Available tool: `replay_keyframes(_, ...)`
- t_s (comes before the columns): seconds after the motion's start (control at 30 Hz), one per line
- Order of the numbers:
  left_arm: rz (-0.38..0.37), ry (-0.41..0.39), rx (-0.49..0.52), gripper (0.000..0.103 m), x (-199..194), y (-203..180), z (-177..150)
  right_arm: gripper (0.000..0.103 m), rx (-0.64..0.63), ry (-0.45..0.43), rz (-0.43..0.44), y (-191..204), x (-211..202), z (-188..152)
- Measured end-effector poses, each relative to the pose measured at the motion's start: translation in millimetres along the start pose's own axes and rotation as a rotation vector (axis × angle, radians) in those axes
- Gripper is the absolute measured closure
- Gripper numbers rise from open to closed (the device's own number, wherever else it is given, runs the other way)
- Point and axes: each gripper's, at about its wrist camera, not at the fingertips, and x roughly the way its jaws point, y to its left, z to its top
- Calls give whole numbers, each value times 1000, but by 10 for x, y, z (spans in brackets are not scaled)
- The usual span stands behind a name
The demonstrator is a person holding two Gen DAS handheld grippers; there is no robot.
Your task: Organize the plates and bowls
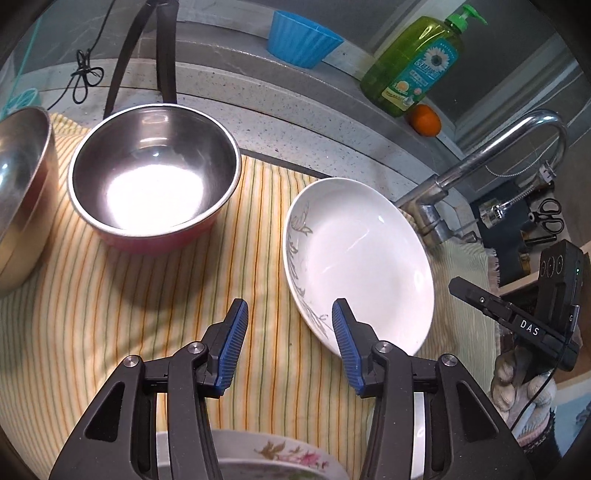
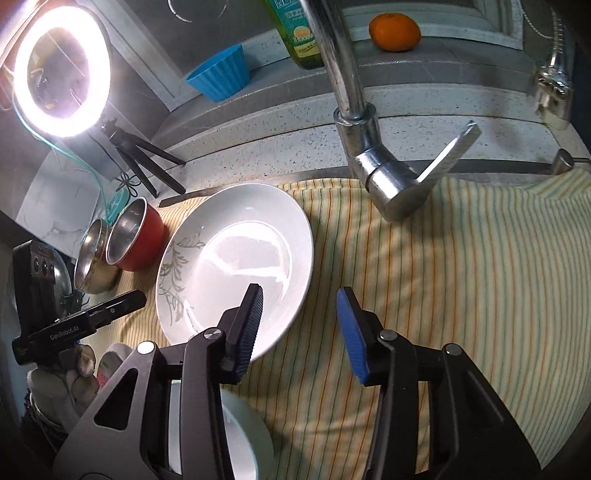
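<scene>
A striped cloth [image 2: 461, 288] in yellow, orange and green covers the bench [image 2: 258, 147], a speckled stone surface. A chrome faucet [image 2: 373, 162] rises from the cloth's far edge, its flat lever angled to one side. On the grey ledge behind stand a ribbed blue cup [image 1: 301, 38], a green pump bottle of dish soap [image 1: 417, 66] with a daisy label, and an orange [image 2: 394, 31] just beside the bottle. A lit ring light [image 2: 61, 70] on a small black tripod [image 2: 142, 157] stands at the bench's far corner, with a tied black cable [image 1: 85, 74] near its feet. Black scissors [image 1: 552, 218] lie beyond the faucet.
</scene>
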Motion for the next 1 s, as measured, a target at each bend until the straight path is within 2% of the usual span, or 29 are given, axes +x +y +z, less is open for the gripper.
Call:
replay_keyframes(0.1,4,8,-2,59,71,-8,47,69,-11,20,-9,-16,112,48)
replay_keyframes(0.2,6,15,-3,66,142,-2,88,75,-6,31,-1,-45,186,84)
replay_keyframes(0.3,3,25,-13,69,199,14,120,75,4,42,0,-83,241,111)
replay_keyframes(0.37,1,32,-10,77,227,12,127,77,6,52,5,-99,274,119)
replay_keyframes(0.6,-8,44,1,85,280,15,147,86,2,84,12,-117,403,149)
replay_keyframes(0.73,-16,49,6,87,310,3,166,93,-4,96,17,-90,465,156)
replay_keyframes(1.0,-7,44,29,88,319,-34,165,94,-14,91,-8,-18,466,161)
